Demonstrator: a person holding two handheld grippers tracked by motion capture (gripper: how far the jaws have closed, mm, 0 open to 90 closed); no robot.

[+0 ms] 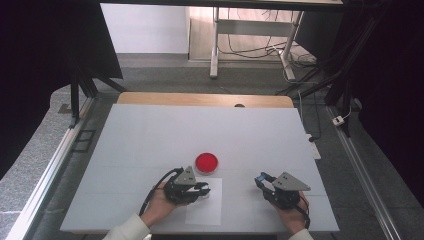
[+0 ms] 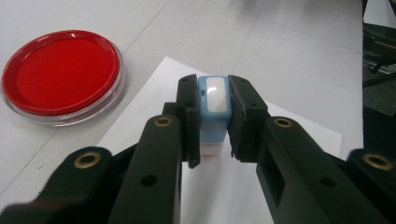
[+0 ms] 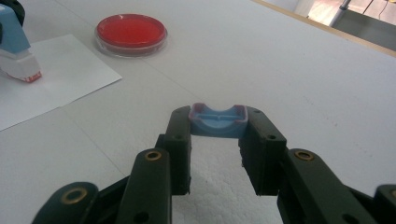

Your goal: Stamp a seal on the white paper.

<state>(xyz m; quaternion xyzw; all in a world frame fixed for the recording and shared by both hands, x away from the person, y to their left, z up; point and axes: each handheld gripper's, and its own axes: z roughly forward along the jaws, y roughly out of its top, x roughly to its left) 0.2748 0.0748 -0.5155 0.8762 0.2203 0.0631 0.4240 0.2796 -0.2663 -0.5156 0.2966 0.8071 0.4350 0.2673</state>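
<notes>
1. The left gripper has its jaws closed tight on a light blue stamp, one pad pressed to each side of its body.
2. The stamp stands upright over a white sheet of paper; the right gripper view shows its white base with a red-stained bottom edge on the paper.
3. The right gripper has its jaws clamped on a light blue cap, hollow side towards the camera, held just above the white table.
4. The paper lies at the table's near edge, at its middle.
5. A round red ink pad in a clear dish sits just beyond the paper's far edge, near the left gripper.
6. The right gripper is near the table's near right corner, well apart from the paper.
7. No lettering or brand is legible on the stamp, cap or ink pad.
</notes>
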